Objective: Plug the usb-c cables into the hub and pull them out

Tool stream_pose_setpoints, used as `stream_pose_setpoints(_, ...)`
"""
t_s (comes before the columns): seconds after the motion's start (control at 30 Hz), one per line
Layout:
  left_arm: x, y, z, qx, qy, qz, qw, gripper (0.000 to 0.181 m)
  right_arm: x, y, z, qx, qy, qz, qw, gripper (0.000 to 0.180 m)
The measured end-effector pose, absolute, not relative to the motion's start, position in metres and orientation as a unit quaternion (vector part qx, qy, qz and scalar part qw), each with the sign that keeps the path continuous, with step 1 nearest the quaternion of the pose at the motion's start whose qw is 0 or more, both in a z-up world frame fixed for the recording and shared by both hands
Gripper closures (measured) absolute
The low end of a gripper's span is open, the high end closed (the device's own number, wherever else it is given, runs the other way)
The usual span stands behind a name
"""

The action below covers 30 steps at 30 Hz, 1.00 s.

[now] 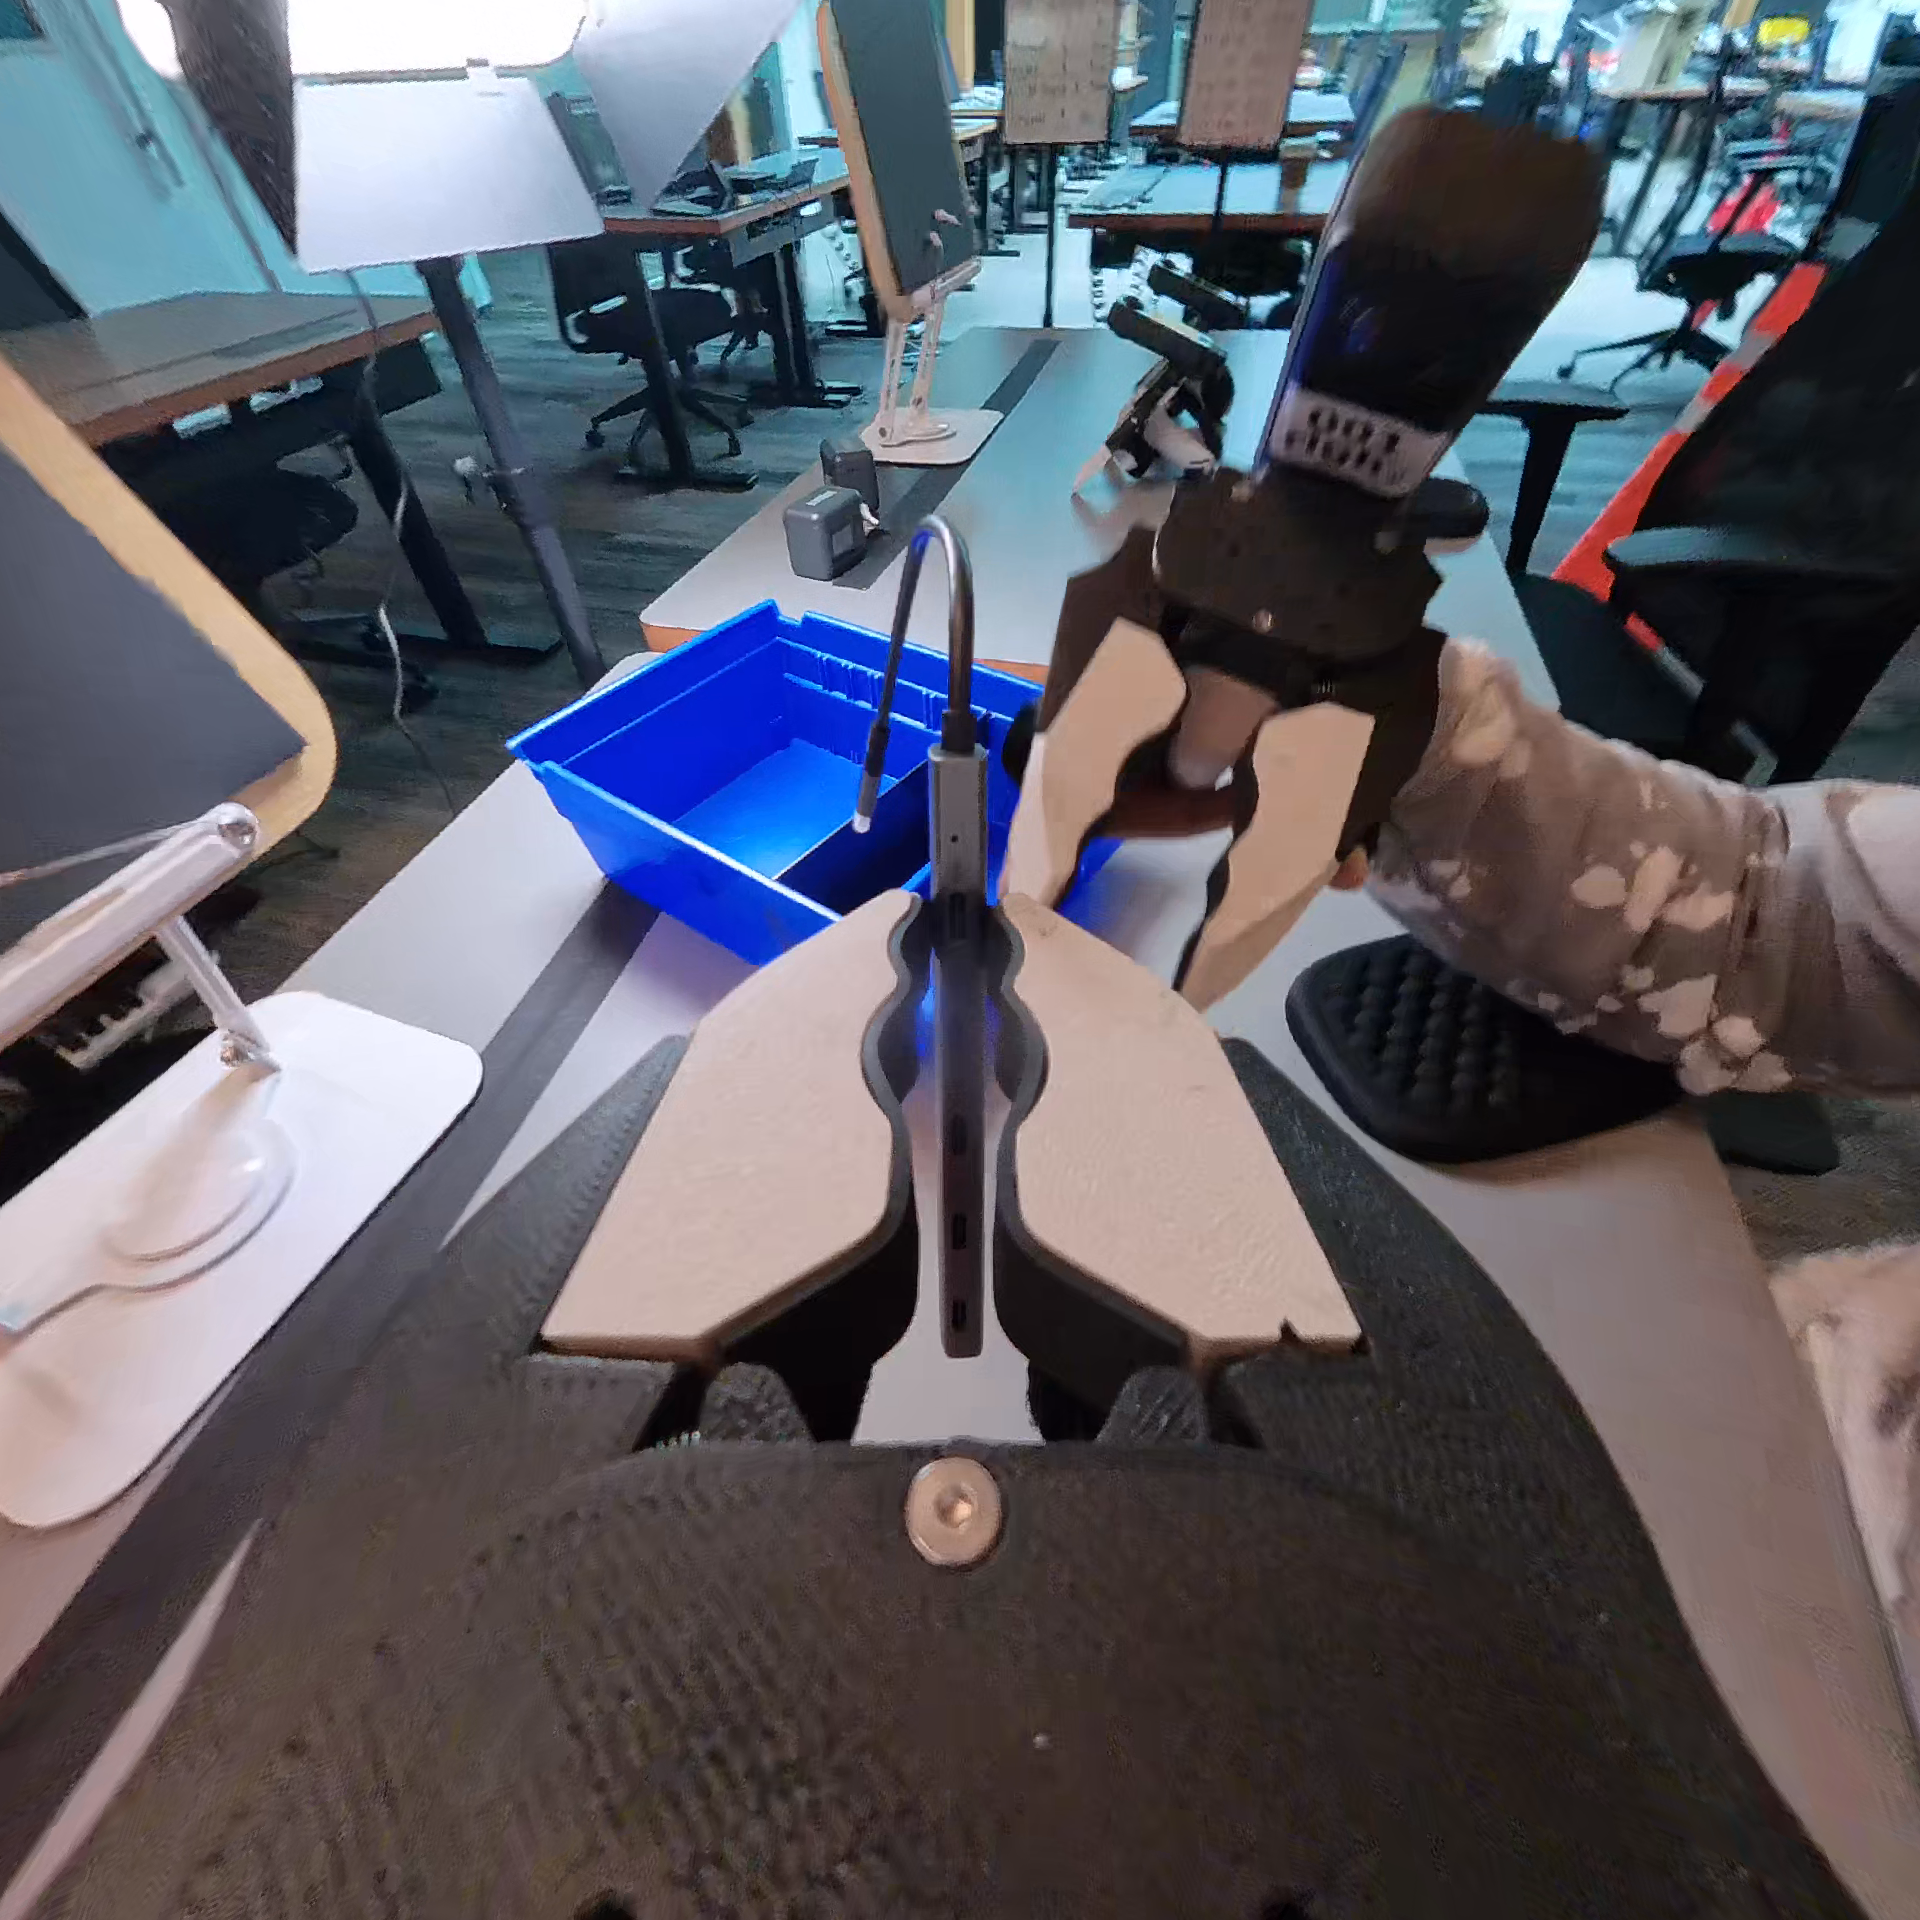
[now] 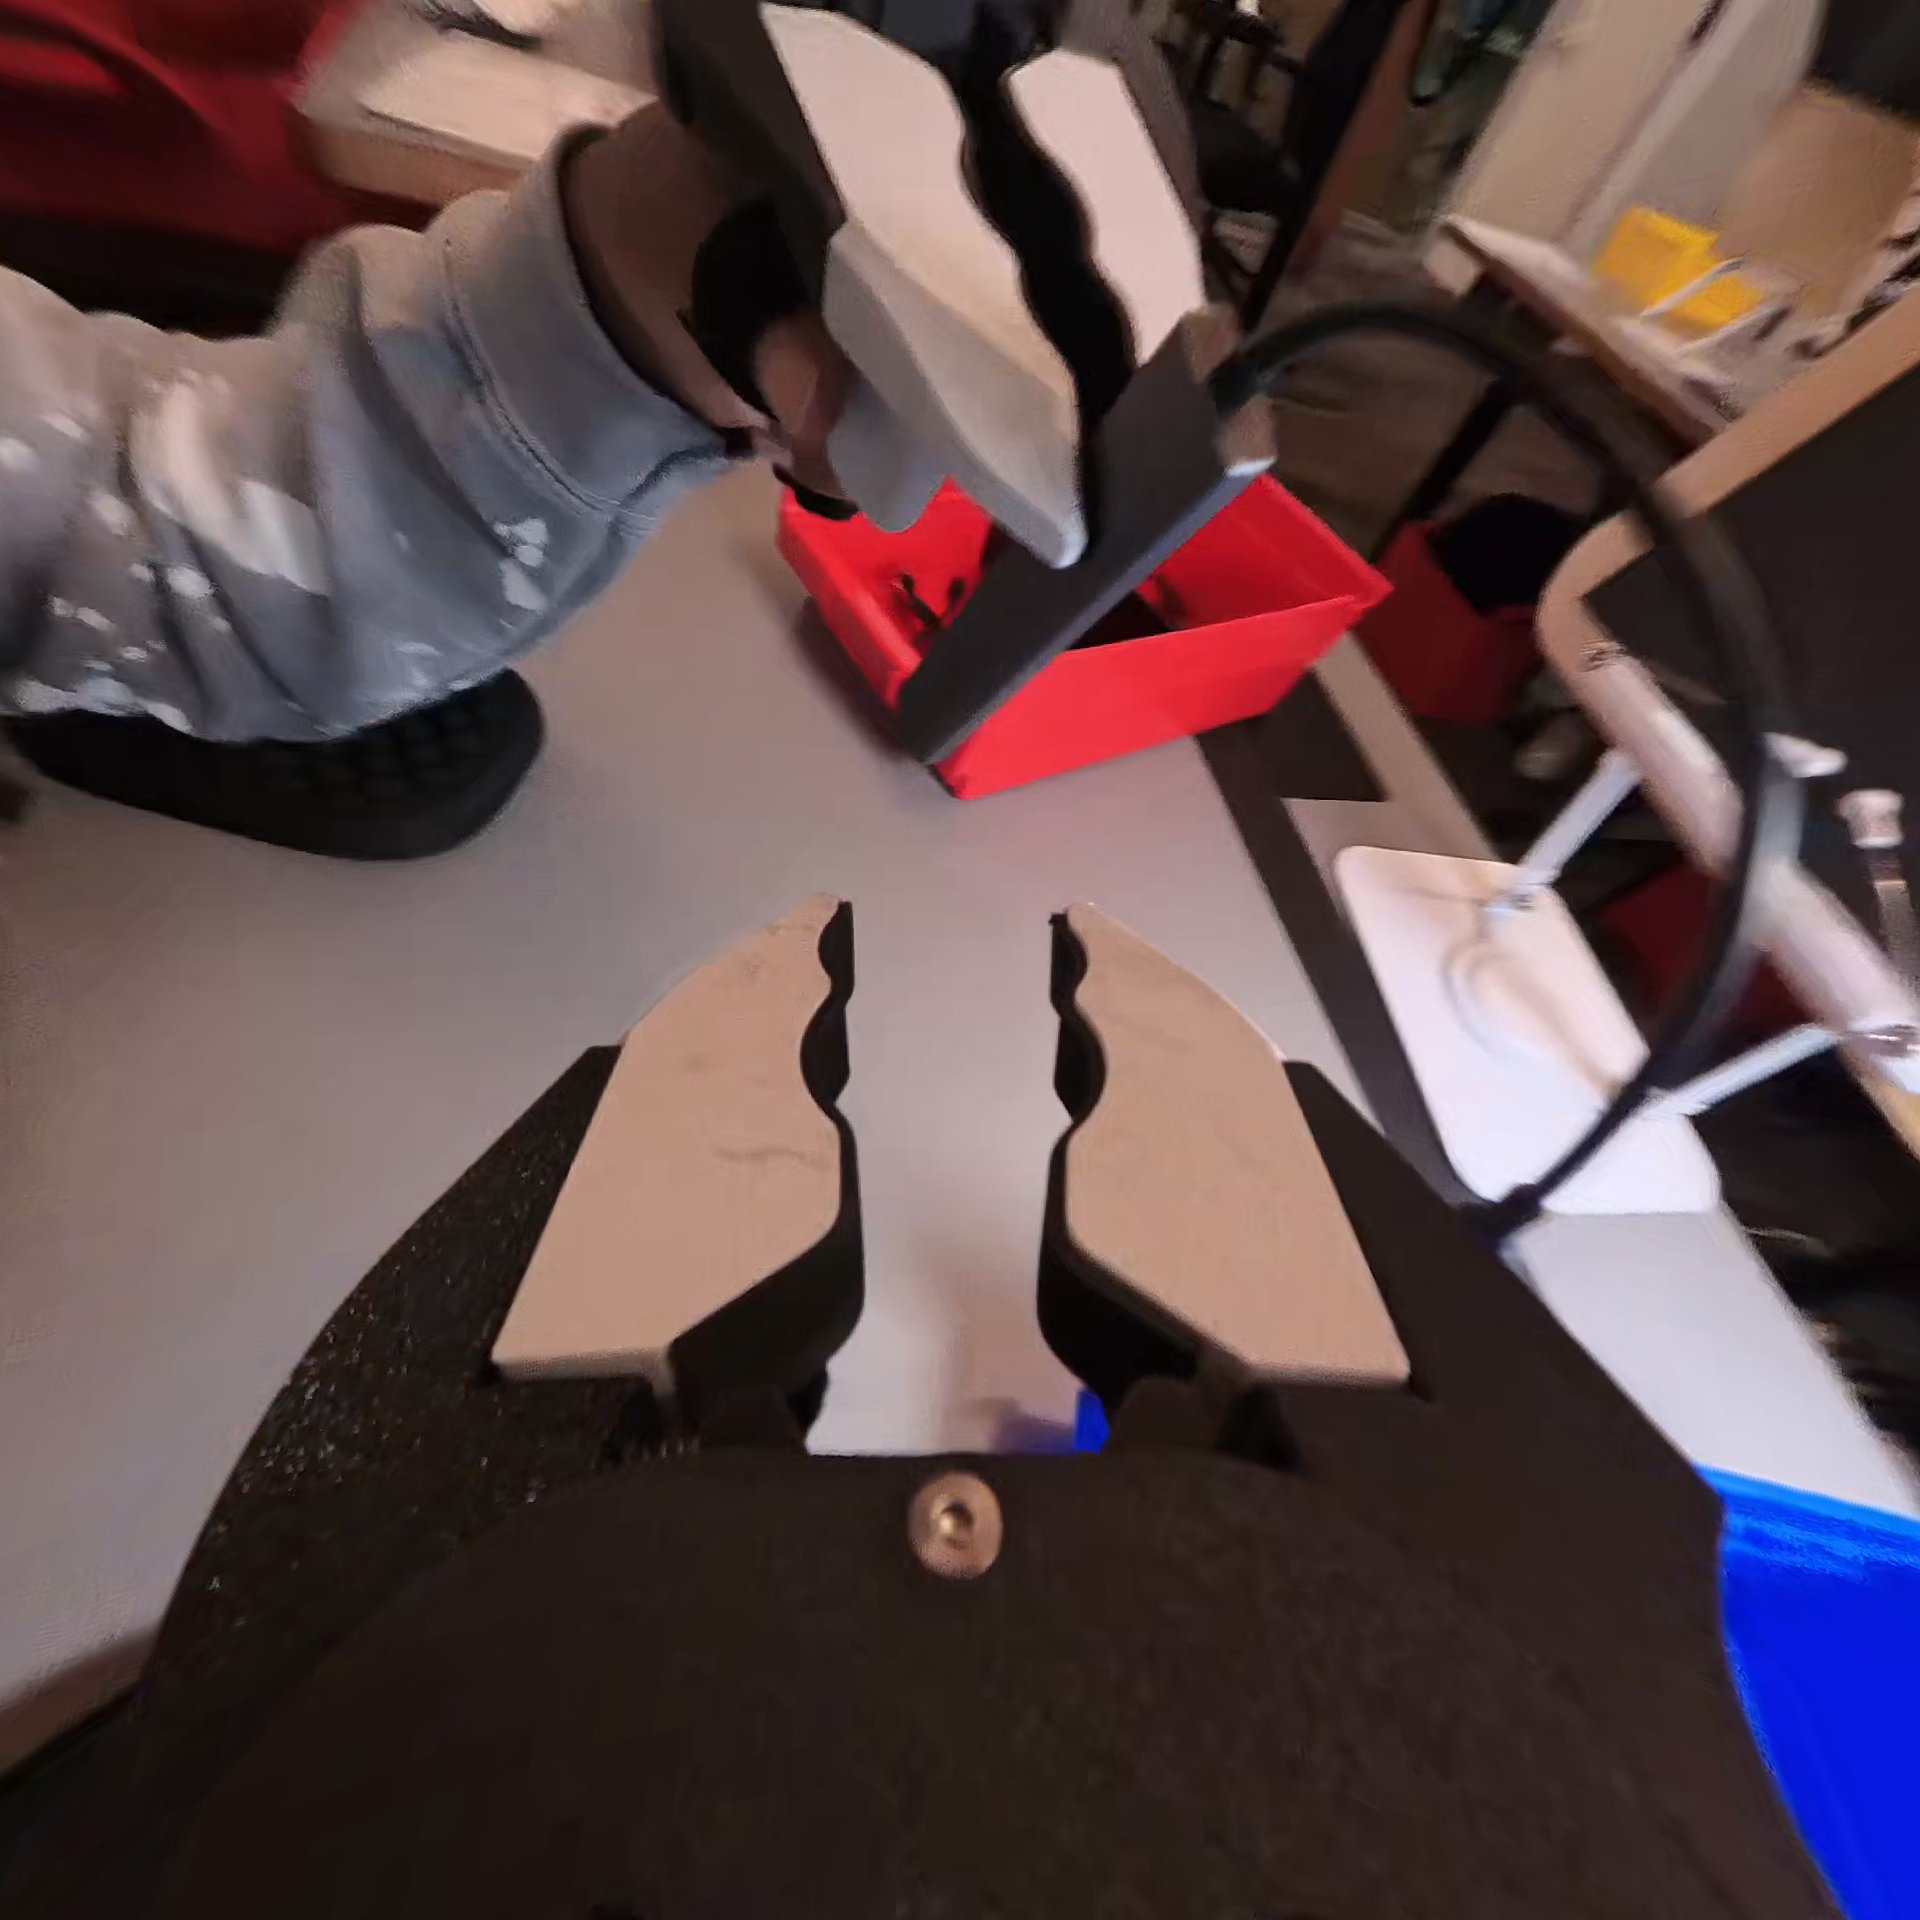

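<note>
My left gripper [image 1: 956,914] is shut on a slim grey hub [image 1: 961,1195], held edge-on above the table with its ports showing. The hub's own short cable [image 1: 951,561] arches up from its far end and hangs down to a free plug [image 1: 862,821] over the blue bin [image 1: 717,800]. My right gripper [image 2: 951,920] is open and empty above the bare grey table [image 2: 520,987]. It also shows in the left wrist view [image 1: 1112,945], just right of the hub. In the right wrist view the left gripper [image 2: 1122,426] holds the hub [image 2: 1070,592] over a red bin [image 2: 1143,696].
A black dimpled pad [image 1: 1455,1039] lies at the table's right, under a person's sleeve [image 1: 1610,883]. A white stand base [image 1: 208,1195] stands on the left. Small dark things lie in the red bin, too blurred to name. Two grey charger blocks [image 1: 826,530] sit on the far desk. Some 7 cm of space lies between my two pairs of fingers.
</note>
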State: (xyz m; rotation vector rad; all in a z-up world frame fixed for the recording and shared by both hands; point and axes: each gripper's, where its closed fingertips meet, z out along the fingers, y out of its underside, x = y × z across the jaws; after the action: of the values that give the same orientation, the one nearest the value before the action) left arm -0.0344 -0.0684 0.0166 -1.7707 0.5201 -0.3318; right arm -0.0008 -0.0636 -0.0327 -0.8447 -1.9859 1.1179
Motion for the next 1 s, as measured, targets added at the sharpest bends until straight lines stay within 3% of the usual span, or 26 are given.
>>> stream_pose_setpoints(0.33,0.007,-0.078,0.0,-0.725,0.368,-0.094,0.574,0.17,0.0,-0.081,-0.008,-0.263,-0.747,0.457,0.405,0.15)
stream_pose_setpoints(0.77,0.024,-0.078,-0.004,-0.721,0.374,-0.132,0.569,0.171,-0.008,-0.099,-0.027,-0.252,-0.761,0.466,0.375,0.167)
stream_pose_setpoints(0.9,0.017,-0.083,0.008,-0.708,0.359,-0.153,0.589,0.149,0.0,-0.097,-0.013,-0.242,-0.742,0.5,0.374,0.17)
stream_pose_setpoints(1.0,0.012,-0.093,0.006,-0.709,0.369,-0.175,0.575,0.146,0.008,-0.094,0.003,-0.236,-0.718,0.541,0.37,0.17)
